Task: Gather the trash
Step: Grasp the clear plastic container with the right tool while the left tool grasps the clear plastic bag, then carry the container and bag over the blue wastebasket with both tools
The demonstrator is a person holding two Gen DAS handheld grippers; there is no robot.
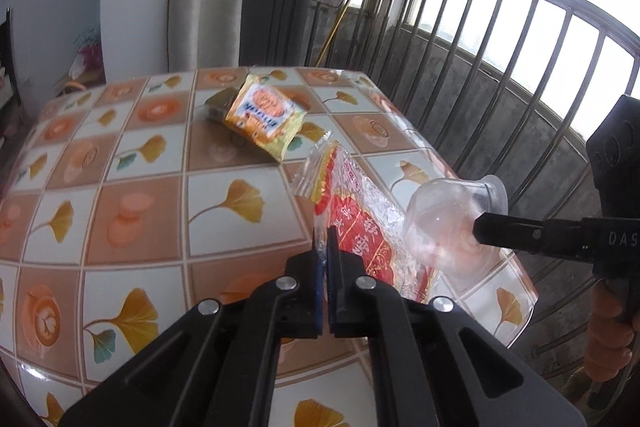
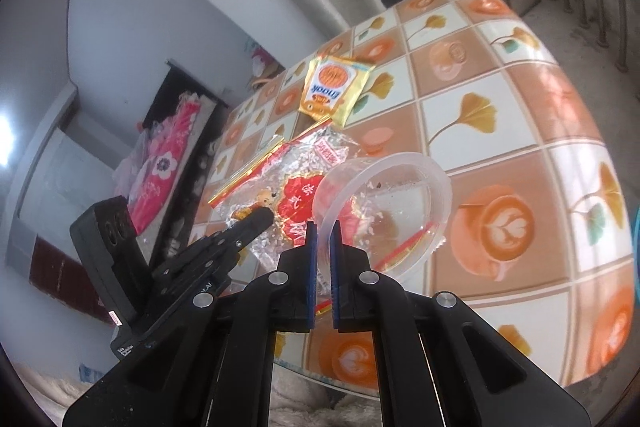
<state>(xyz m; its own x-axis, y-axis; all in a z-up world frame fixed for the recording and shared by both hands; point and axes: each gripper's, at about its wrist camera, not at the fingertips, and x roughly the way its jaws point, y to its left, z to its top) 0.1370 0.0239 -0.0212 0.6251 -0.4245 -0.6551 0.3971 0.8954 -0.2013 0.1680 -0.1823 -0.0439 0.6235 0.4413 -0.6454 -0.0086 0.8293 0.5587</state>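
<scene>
Two wrist views of trash collection at a tiled counter [image 1: 132, 211]. We see the left gripper [image 1: 323, 247] closed on the near edge of a clear red-printed wrapper [image 1: 360, 223], which stands up from the jaws and leans toward the counter's right edge. The right gripper [image 2: 323, 233] is clamped on the rim of a clear plastic cup [image 2: 384, 211]; the cup lies tilted on its side, mouth toward that camera, directly beside and partly over the wrapper. In the left view the right gripper [image 1: 478, 229] enters from the right with the cup [image 1: 448, 223] at its tip, touching the wrapper. Both held items sit near the right edge. One piece remains loose: a yellow packet [image 1: 262, 115] lying flat toward the far edge, its long axis running roughly from that edge toward the near right. We judge it lies ahead and slightly left of the left gripper, which is the nearer one, but both grippers are full. No bin is visible.
</scene>
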